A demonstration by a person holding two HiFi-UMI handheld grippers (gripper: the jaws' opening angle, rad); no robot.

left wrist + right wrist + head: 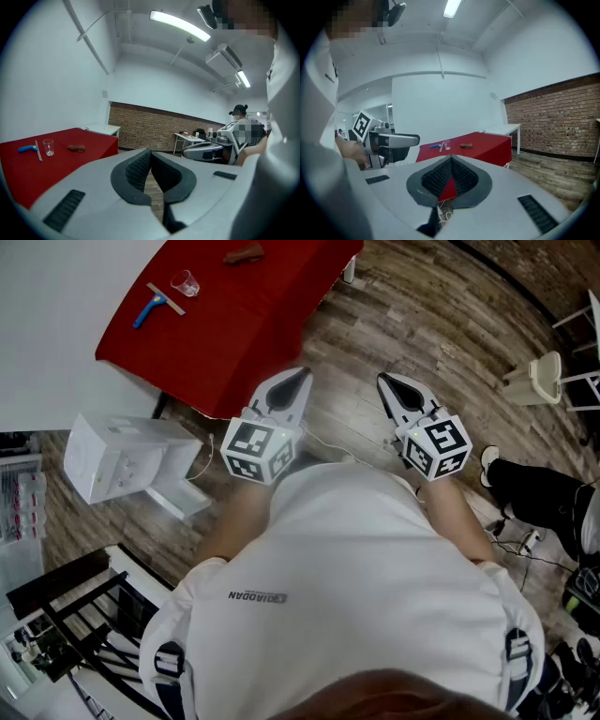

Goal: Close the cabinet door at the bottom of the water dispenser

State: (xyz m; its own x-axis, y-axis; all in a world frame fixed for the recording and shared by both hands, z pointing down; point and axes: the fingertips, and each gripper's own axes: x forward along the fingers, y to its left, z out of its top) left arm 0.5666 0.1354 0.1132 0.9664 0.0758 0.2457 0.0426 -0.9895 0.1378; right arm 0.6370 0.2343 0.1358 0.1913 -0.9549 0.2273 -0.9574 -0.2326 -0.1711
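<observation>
White water dispenser (120, 457) stood low, well apart from both closed grippers

Left gripper (292, 388) and right gripper (394, 390) hovered side by side, jaws together with nothing between them. The dispenser stood beyond the left gripper's outer side, its cabinet door (180, 495) apparently swung out. That door looked a light, stiff hinged panel. A flat push near its free edge would probably suit better than a pinch.
</observation>
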